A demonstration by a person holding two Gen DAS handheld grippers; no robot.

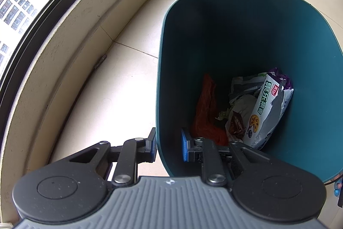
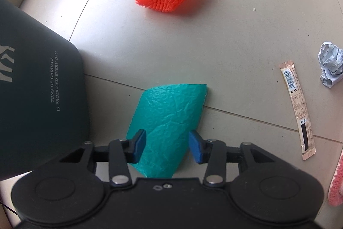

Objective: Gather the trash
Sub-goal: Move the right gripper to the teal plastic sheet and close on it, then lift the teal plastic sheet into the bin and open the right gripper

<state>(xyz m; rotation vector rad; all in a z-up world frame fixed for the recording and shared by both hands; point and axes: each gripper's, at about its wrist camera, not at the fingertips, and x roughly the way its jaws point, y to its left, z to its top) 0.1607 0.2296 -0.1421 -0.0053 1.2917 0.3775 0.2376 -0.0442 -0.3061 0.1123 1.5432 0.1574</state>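
Teal wrapper lies flat on the floor directly under the right claw, whose jaws stand spread and empty. Drop straight, pinch a raised edge. Left claw clamps the bin wall.
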